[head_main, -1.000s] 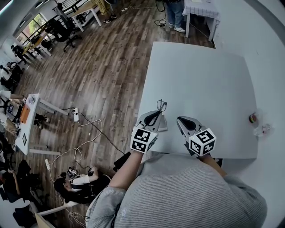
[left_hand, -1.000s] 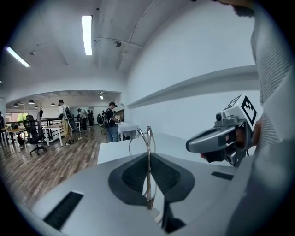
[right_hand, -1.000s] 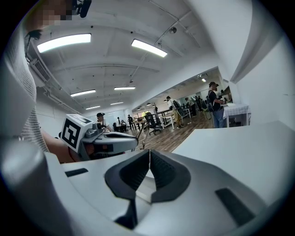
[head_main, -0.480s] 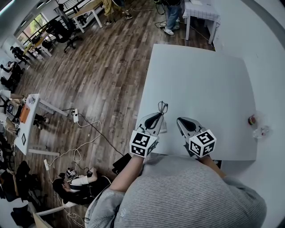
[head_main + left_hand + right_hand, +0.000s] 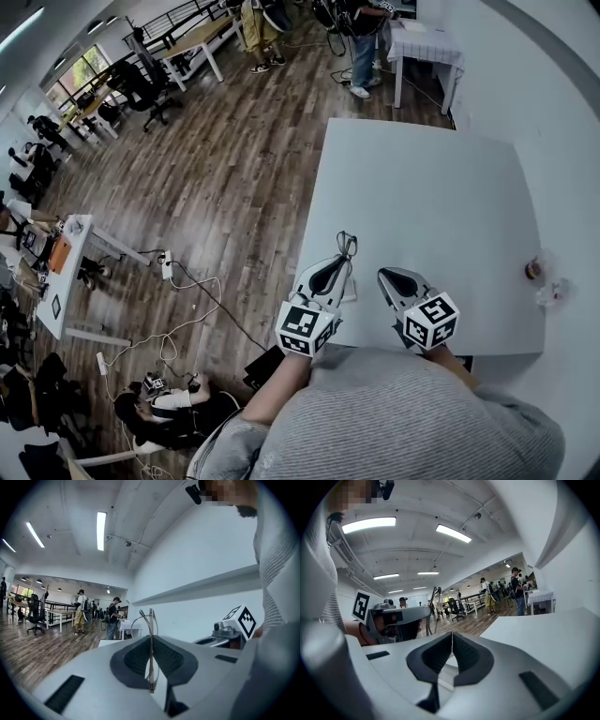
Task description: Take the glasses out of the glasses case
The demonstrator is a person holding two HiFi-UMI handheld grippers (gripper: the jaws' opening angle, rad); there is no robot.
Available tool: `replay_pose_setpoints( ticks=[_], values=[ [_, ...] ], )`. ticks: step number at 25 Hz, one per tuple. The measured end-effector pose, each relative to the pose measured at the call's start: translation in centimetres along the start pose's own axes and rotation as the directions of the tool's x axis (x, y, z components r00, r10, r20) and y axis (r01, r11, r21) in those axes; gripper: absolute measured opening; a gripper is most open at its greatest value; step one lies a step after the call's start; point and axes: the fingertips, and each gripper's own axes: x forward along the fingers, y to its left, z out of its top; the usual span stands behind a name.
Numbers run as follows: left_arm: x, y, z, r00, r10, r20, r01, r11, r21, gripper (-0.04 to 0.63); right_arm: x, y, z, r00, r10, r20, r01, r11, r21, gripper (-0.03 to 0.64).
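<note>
Jaws of the left gripper [image 5: 341, 266] are clamped on one temple arm of the glasses [image 5: 347, 245]. The glasses stand up past the tips, held in the air over the tabletop [image 5: 431, 197] near its front edge. Just beneath the tips lies a pale flat shape, probably the glasses case [image 5: 351, 287], though it is too small to be sure. To the right, the right gripper [image 5: 385, 276] has its jaws pressed together on nothing. Removal looks essentially done; setting the glasses down seems all that remains.
</note>
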Motion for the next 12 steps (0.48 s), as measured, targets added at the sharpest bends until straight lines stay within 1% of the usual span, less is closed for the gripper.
replay_pose_setpoints(
  ticks=[5, 12],
  values=[
    [0.15, 0.02, -0.34, 1.0, -0.001, 0.001, 0.001, 1.0, -0.006, 0.025, 0.05, -0.34, 0.33, 1.0, -0.002, 0.015, 0.002, 1.0, -0.011, 0.015],
    [0.46, -0.34, -0.47, 1.0, -0.019, -0.001, 0.019, 1.0, 0.003, 0.025, 0.24, -0.02, 0.44, 1.0, 0.001, 0.014, 0.0, 0.999, -0.055, 0.014]
  ],
)
